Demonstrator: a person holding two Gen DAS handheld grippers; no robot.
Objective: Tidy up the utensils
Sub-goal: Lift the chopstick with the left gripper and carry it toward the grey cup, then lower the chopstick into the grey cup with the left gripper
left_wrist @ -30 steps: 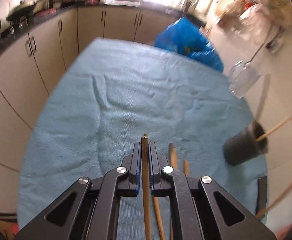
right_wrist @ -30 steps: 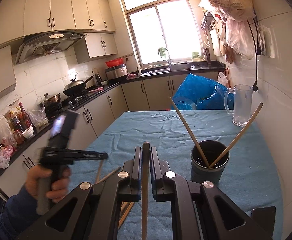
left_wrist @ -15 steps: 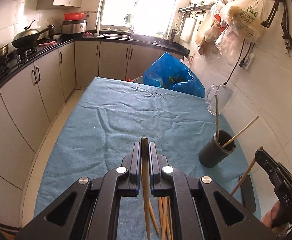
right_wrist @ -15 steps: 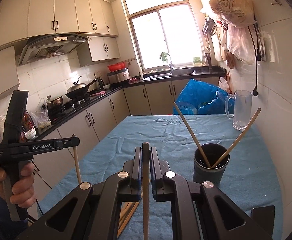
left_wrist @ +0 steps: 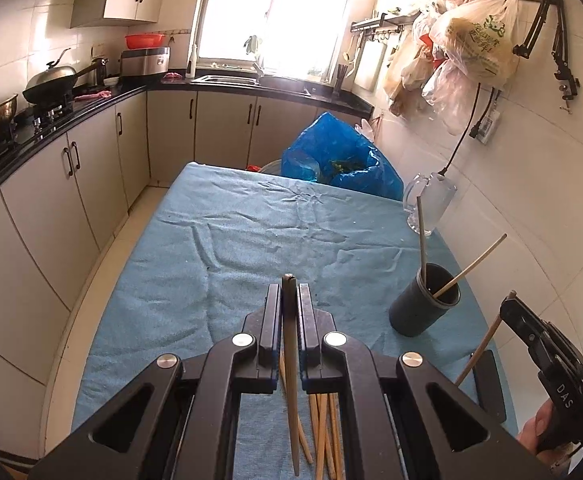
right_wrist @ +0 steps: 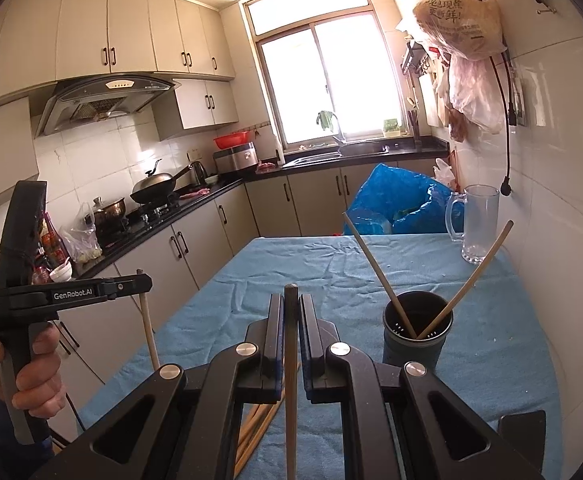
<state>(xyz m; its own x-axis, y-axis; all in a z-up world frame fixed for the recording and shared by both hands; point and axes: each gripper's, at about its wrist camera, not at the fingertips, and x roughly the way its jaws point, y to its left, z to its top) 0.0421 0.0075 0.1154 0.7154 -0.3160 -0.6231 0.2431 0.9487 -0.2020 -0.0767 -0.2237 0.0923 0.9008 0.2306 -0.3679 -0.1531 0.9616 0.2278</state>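
Two grippers each clamp a single chopstick: the left gripper (left_wrist: 289, 306) pinches its chopstick (left_wrist: 290, 380) hanging point-down, and the right gripper (right_wrist: 290, 316) grips another chopstick (right_wrist: 290, 380) the same way. Loose chopsticks (left_wrist: 323, 428) lie on the blue cloth (left_wrist: 251, 240) just beneath them. Farther ahead and to the right stands the dark holder (right_wrist: 417, 334), two sticks already leaning inside; the right gripper looks nearer to it.

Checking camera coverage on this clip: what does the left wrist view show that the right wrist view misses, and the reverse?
Only the left view shows the right gripper with its chopstick seen from outside. Only the right view shows the left gripper from outside, plus the range hood. Both show the holder with two chopsticks in it, the glass mug, the blue bag and loose chopsticks on the cloth.
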